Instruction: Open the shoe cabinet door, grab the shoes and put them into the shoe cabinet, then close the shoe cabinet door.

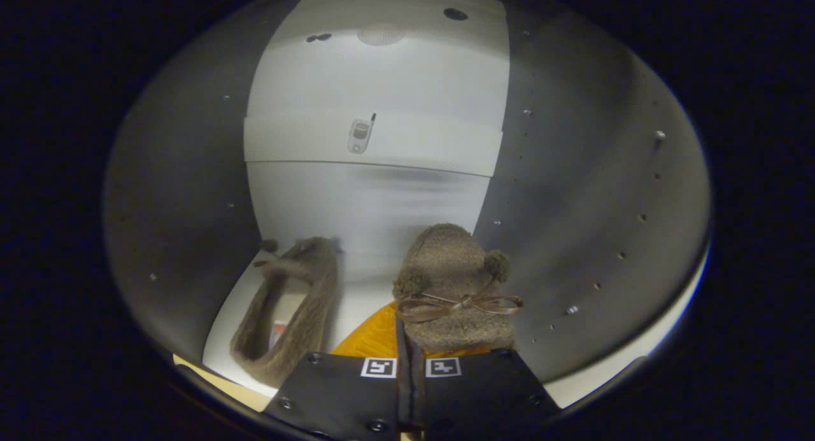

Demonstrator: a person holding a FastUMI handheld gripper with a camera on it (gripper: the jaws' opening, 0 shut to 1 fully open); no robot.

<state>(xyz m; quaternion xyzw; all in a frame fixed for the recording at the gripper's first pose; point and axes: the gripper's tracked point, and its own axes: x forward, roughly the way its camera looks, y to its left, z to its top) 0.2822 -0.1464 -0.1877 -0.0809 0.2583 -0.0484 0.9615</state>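
One brown bow-trimmed shoe sits pinched upright inside the white shoe cabinet; its mate lies left.

The gripper reaches into the shoe cabinet, its two fingers closed on the side wall of a slipper that stands just ahead of them, toe pointing toward the cabinet's back panel. A bow lies across the top of this slipper, with a pom-pom on either side of it. A second slipper lies on the cabinet floor to the left of the held one, apart from it, and near the left side wall. The held slipper sits close to the right side wall. A shelf spans the cabinet above both slippers, between the two walls.
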